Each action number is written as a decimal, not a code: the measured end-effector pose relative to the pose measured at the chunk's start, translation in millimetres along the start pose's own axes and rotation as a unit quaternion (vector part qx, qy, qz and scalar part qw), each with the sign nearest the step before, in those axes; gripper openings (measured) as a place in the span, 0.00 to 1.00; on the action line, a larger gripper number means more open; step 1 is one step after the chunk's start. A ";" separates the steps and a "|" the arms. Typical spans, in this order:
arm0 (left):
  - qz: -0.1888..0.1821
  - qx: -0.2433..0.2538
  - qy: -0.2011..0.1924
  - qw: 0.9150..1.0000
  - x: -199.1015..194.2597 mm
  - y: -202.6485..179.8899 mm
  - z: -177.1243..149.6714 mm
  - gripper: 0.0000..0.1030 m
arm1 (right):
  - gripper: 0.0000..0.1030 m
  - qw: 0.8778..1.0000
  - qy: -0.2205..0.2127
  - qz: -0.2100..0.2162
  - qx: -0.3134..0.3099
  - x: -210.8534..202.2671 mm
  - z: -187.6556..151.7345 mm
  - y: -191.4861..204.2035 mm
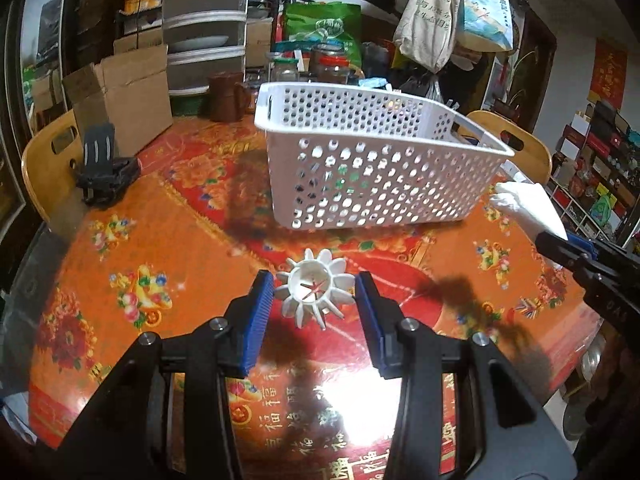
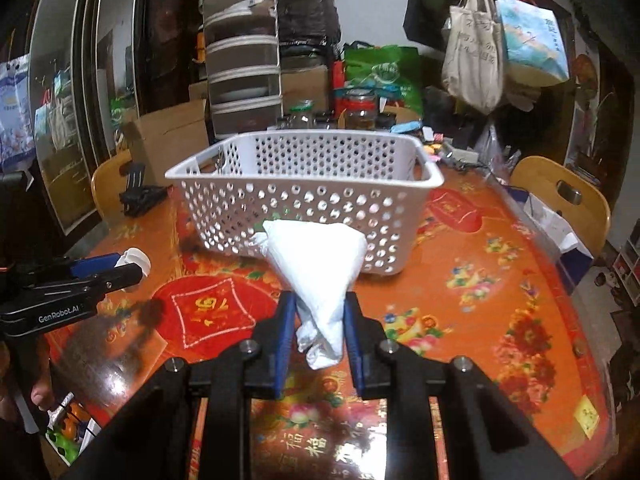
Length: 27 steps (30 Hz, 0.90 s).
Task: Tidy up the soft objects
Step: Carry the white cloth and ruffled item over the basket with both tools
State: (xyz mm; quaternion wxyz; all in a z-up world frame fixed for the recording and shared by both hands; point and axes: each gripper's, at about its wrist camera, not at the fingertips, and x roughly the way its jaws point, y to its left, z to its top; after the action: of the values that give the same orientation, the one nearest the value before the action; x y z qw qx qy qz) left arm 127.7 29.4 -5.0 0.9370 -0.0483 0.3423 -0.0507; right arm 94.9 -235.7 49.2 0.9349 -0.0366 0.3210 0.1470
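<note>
White things number three: one basket [image 1: 372, 160], one ribbed flower-shaped piece [image 1: 314, 286] clamped in the left tool [image 1: 316, 300], one folded cloth [image 2: 320, 264] clamped in the right tool [image 2: 320, 320].

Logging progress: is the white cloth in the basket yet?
Out. The cloth hangs pinched in the right gripper, in front of the basket.

L claw [image 1: 316, 300]: black frame, blue ribbed pads, silver screws | R claw [image 2: 320, 320]: same | "GenRobot.AI" marking

Cluttered home dining room: floral-clothed table [image 2: 480, 240], wooden chairs [image 2: 560, 192], hanging tote bags [image 2: 472, 60], jars [image 2: 360, 112].
</note>
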 end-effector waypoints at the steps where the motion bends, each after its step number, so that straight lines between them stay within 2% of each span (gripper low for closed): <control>1: -0.001 0.003 -0.003 1.000 -2.6 -1.5 2.9 0.39 | 0.22 1.000 -0.005 0.000 0.001 -4.7 2.5 -1.8; 17: -0.024 0.025 -0.043 0.998 -36.7 -29.7 86.6 0.39 | 0.22 0.999 -0.039 -0.009 0.006 -29.5 44.3 -14.0; 23: -0.037 0.013 -0.030 0.999 -24.2 -36.6 130.4 0.39 | 0.22 0.999 -0.038 -0.011 0.006 -15.6 76.7 -25.8; 27: -0.027 0.012 -0.017 0.999 -0.6 -41.7 162.2 0.39 | 0.22 1.000 -0.016 -0.008 0.018 12.4 101.1 -40.3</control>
State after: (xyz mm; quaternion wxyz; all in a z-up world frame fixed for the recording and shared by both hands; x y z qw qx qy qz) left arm 229.5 -2.8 124.1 0.9415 -0.0475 0.3242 -0.0794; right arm 175.9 -254.6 120.5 0.9415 -0.0197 0.3083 0.1345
